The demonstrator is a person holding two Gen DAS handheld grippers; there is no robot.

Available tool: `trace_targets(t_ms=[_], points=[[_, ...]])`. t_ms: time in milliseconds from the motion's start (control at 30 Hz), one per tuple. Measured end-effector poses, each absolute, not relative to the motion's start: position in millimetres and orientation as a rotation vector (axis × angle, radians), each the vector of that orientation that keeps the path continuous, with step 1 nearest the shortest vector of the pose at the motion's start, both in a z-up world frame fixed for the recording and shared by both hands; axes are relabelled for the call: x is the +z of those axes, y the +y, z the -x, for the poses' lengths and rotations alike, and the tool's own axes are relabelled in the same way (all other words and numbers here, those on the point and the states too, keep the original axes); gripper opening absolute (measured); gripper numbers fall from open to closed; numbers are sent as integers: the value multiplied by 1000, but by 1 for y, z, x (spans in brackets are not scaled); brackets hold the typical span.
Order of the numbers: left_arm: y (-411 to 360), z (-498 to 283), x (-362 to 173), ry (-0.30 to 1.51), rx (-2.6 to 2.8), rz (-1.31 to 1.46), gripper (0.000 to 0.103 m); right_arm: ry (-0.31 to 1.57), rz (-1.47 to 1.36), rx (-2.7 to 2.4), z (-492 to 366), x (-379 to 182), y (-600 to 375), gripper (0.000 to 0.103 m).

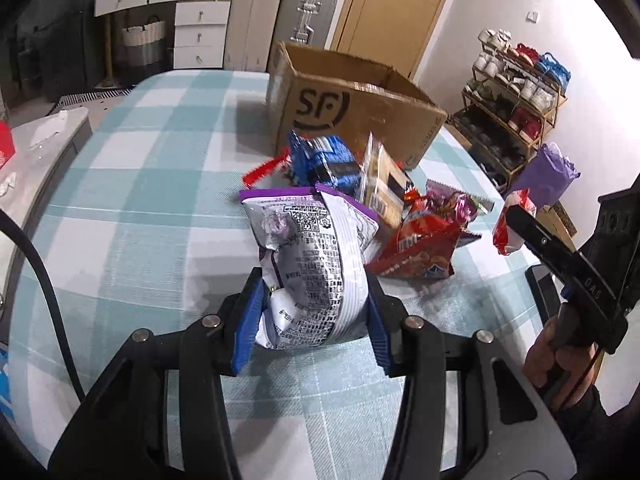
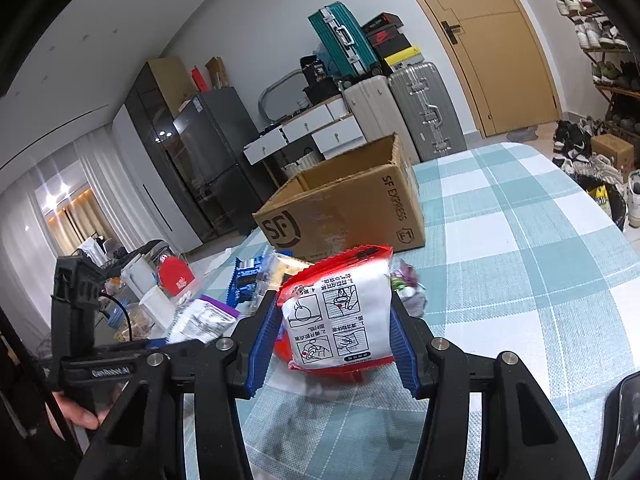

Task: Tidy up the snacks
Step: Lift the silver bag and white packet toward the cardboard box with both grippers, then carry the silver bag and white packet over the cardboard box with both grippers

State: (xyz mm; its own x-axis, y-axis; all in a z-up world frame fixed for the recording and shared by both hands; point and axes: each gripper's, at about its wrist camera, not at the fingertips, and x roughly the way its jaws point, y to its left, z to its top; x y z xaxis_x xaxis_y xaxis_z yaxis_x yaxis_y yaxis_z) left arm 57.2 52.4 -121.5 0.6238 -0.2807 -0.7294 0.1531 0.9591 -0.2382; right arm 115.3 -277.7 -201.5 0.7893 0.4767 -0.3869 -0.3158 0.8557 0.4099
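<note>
Nearest us, our left gripper (image 1: 314, 316) is clamped on the purple-edged white packet (image 1: 312, 256) and our right gripper (image 2: 334, 336) on the red-and-white packet (image 2: 340, 316), both clear of the checked tablecloth (image 1: 132, 216). We should keep each squeeze firm but gentle, carry them over the loose snack pile (image 1: 384, 200), and release only above the open cardboard box (image 1: 356, 112) at the far end.

— Where is the cardboard box (image 1: 352, 108) placed?

— It is set on the bench (image 1: 140, 200), at the far side, with the pile of snack packets (image 1: 400, 208) heaped just before it.

— And what is found behind the bench?

— Suitcases (image 2: 404, 116) and a drawer unit (image 1: 200, 32) are lined against the wall, left of the door (image 2: 492, 40); a shoe rack (image 1: 516, 96) is placed to its right.
</note>
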Motion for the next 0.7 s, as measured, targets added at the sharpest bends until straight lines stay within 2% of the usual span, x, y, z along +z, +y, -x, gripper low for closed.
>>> trace_targets(t_ms=[300, 700], points=[[67, -50, -99, 817, -256, 167, 44, 487, -291, 456, -110, -187, -267, 53], [77, -75, -48, 749, -301, 166, 44, 416, -287, 528, -112, -121, -266, 53]])
